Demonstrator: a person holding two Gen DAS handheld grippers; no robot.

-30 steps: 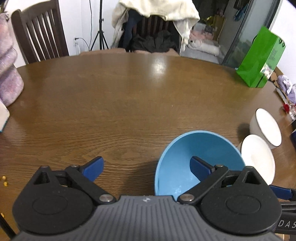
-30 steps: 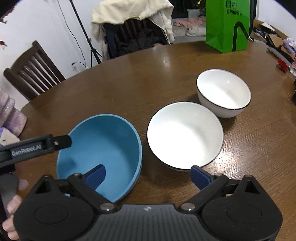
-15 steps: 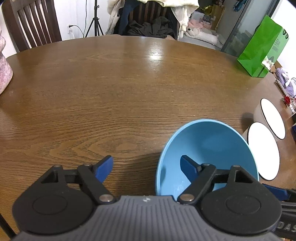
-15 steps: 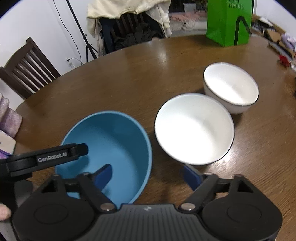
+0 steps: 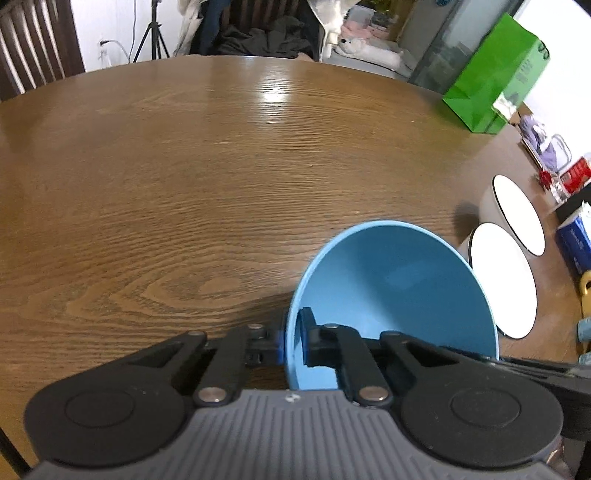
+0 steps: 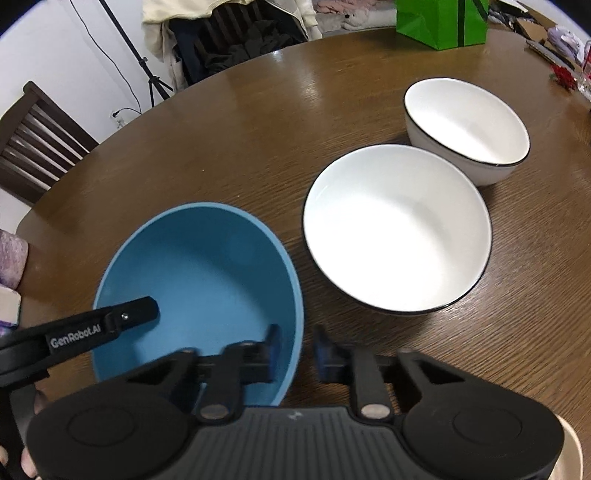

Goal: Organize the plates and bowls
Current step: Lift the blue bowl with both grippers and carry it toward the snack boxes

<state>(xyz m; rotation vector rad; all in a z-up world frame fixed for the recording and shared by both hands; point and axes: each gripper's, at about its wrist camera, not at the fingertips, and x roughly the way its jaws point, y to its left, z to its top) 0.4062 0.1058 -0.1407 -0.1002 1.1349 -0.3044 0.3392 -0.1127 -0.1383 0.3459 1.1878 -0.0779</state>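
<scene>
A blue bowl (image 5: pixel 399 288) (image 6: pixel 195 273) stands on the brown wooden table (image 5: pixel 221 177). My left gripper (image 5: pixel 293 345) is closing tight on the bowl's left rim, one pad inside and one outside. My right gripper (image 6: pixel 297 349) is closing on the right rim in the same way. The left gripper's black finger (image 6: pixel 103 325) reaches into the bowl in the right wrist view. Two white bowls with dark rims sit to the right of it, the nearer white bowl (image 6: pixel 399 229) (image 5: pixel 502 280) and the farther white bowl (image 6: pixel 469 125) (image 5: pixel 517 218).
A green paper bag (image 5: pixel 495 85) (image 6: pixel 443 22) stands at the table's far right edge. Small boxes and clutter (image 5: pixel 569 192) crowd the right edge. Wooden chairs (image 6: pixel 40 144) and a tripod (image 6: pixel 147 74) stand beyond the table. A hand (image 6: pixel 26 458) shows at the lower left.
Both grippers went from wide open to shut on the blue bowl's rim. Both cameras tipped further down towards the table.
</scene>
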